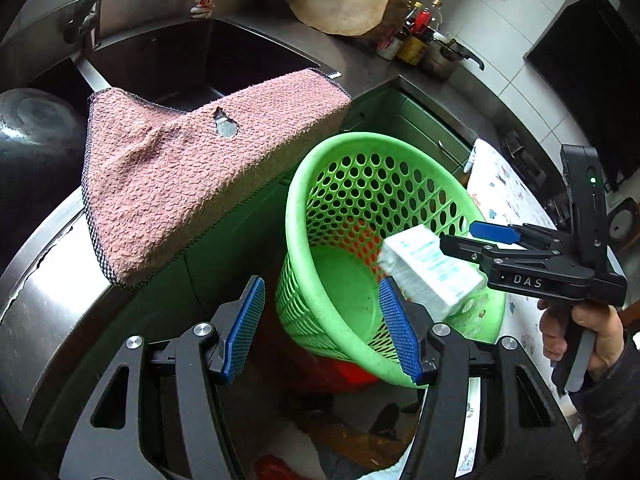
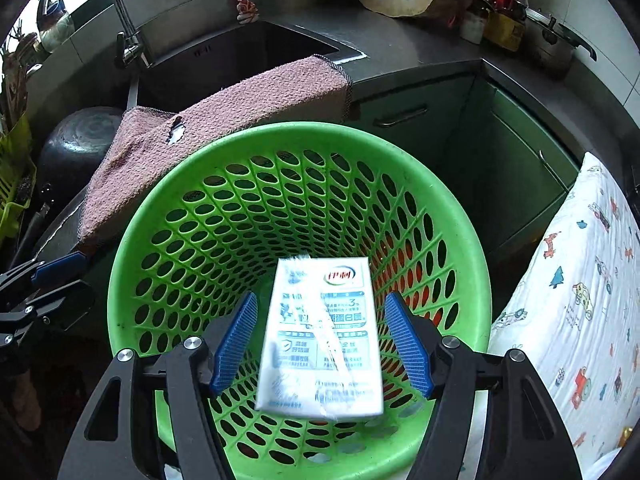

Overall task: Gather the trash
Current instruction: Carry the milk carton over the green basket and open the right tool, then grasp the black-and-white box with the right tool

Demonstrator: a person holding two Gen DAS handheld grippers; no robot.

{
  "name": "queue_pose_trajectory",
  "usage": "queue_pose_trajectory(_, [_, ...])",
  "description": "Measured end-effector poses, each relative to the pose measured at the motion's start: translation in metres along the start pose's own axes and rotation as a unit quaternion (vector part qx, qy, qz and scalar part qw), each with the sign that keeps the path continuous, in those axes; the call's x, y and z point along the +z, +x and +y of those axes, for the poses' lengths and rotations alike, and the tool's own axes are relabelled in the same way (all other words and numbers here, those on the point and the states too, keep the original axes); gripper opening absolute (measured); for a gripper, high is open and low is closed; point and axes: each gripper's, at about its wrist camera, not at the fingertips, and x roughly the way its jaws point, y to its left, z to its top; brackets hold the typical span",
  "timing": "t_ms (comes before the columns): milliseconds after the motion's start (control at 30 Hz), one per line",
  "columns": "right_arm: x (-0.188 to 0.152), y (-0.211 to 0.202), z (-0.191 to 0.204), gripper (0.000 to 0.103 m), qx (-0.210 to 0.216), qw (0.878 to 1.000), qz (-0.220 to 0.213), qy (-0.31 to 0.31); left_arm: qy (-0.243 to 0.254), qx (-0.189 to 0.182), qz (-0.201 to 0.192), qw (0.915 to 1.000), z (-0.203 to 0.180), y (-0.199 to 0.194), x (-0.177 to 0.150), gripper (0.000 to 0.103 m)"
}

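Note:
A green perforated plastic basket (image 1: 332,200) stands on the floor by the counter; it fills the right wrist view (image 2: 168,200). A white milk carton (image 2: 320,336) with blue print and a wrapped straw is blurred between my right gripper's (image 2: 322,336) open blue pads, apart from both, over the basket's mouth. In the left wrist view the carton (image 1: 428,268) sits just in front of the right gripper (image 1: 456,236), over the basket's rim. My left gripper (image 1: 322,328) is open and empty, above the basket's near side.
A pink towel (image 1: 192,176) with a hole hangs over the sink edge (image 1: 92,76). A patterned white cloth (image 2: 580,300) lies to the right. A dark pot (image 2: 84,140) sits at left. Bottles and a pan (image 1: 424,36) stand on the far counter.

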Motion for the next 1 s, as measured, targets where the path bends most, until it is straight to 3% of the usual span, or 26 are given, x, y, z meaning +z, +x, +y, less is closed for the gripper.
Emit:
queue_pose_trajectory(233, [-0.013,-0.043,-0.009,0.077,-0.005,0.999,-0.036,0.01,0.008,-0.003,-0.009,0.9999,-0.011,-0.007,-0.003,0.06])
queue_pose_trajectory(433, [-0.046,-0.1,-0.023,0.085,-0.03,0.996,-0.078,0.032,0.03,-0.015,-0.016,0.9993,-0.035,-0.015,-0.006,0.06])
queue_pose_trajectory(733, [-0.143,-0.18,-0.064,0.089,-0.078,0.986,-0.117,0.087,0.064,-0.048,-0.015,0.9967,-0.084,-0.022,-0.023,0.06])
queue_pose_trajectory(1000, [-0.241,-0.235,-0.12,0.09,-0.143,0.973,-0.12,0.134,0.094,-0.066,-0.009,0.9934,-0.127,-0.025,-0.043,0.06])
